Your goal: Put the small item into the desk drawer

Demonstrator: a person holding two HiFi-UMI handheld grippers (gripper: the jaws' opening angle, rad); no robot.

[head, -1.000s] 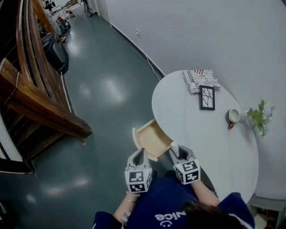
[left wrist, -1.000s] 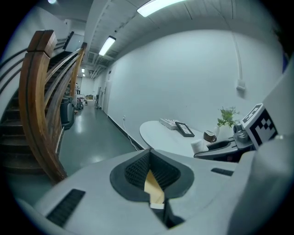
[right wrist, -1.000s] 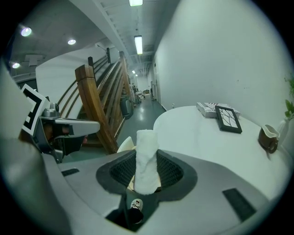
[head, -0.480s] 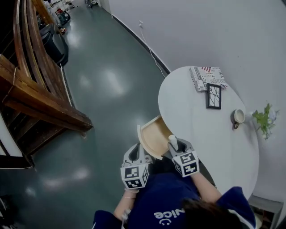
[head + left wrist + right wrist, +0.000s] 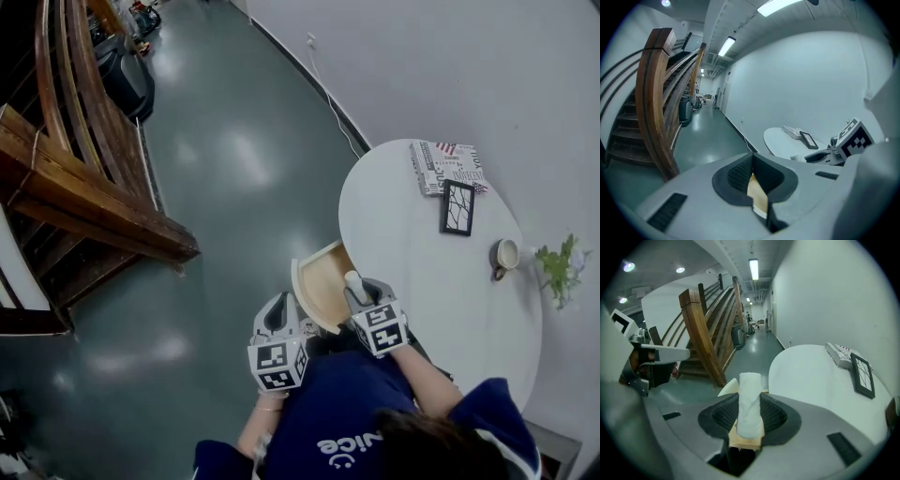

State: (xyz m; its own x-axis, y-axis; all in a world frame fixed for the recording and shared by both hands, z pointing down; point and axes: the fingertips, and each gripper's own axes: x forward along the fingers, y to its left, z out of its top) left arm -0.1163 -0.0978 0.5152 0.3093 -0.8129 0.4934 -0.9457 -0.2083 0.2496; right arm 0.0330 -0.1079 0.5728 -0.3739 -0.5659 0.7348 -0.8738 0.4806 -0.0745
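centre of the head view: we see a person in a blue top (image 5: 342, 422) holding a two-jaw gripper in each hand at the edge of a round white table (image 5: 422, 291). the right gripper (image 5: 354, 287) is clamped on the small item, a white roll (image 5: 750, 401) (cloth or paper, we cannot tell). the roll stands between the dark pads and sticks out past the tips. in the head view the roll sits just below centre, over the lower right end of the open drawer (image 5: 300, 281), a pale wooden tray standing out from the table's left edge. the right gripper view shows pale wood directly under the roll; whether roll and drawer touch we cannot tell. the left gripper (image 5: 284, 311), at the drawer's lower left, has its tips together and grips nothing. a sliver of pale wood shows through the gap behind the tips. near the table's upper edge lie a printed magazine (image 5: 442, 165) and, just beside it, a black picture frame (image 5: 457, 207). at the right edge stand a cup (image 5: 507, 254) and a small green plant (image 5: 563, 270). a wooden staircase (image 5: 84, 197) fills the upper left, beside a glossy dark floor (image 5: 234, 169).
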